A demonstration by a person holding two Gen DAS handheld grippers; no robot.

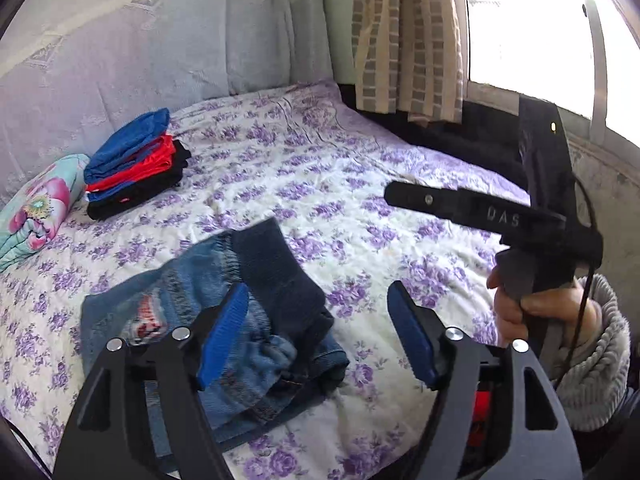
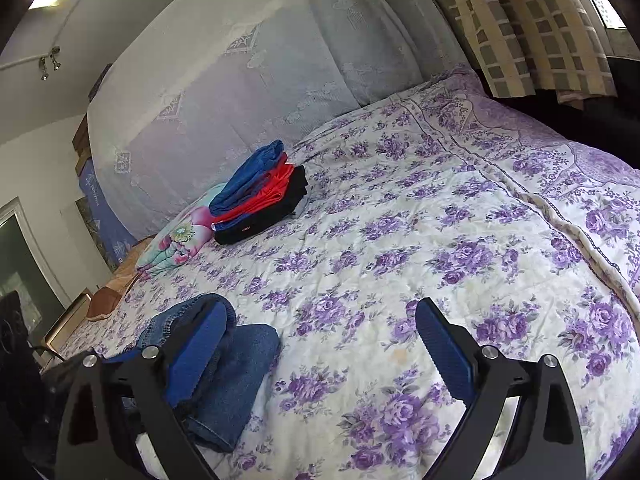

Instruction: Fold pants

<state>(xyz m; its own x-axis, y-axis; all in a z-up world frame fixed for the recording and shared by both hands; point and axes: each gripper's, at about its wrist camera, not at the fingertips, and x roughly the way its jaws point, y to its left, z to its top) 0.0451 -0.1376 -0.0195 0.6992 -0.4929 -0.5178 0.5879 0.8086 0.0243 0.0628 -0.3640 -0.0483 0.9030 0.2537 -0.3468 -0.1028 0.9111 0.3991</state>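
Note:
Folded blue jeans point(image 1: 248, 304) lie in a thick bundle on the purple-flowered bedspread point(image 1: 320, 168), near its front left. My left gripper point(image 1: 320, 320) hovers just above and right of them, open, with nothing between its blue pads; its left finger overlaps the jeans in the picture. A hand point(image 1: 536, 312) holds my right gripper point(image 1: 394, 194) side-on at the right. In the right wrist view the right gripper point(image 2: 320, 344) stands open over bare bedspread, with the jeans point(image 2: 240, 360) behind its left finger.
A stack of folded blue, red and black clothes point(image 1: 136, 164) sits at the back left by a floral pillow point(image 1: 36, 208). A lace-covered headboard point(image 2: 240, 80) stands behind, and a checked curtain point(image 1: 408, 32) hangs beside a bright window at the right.

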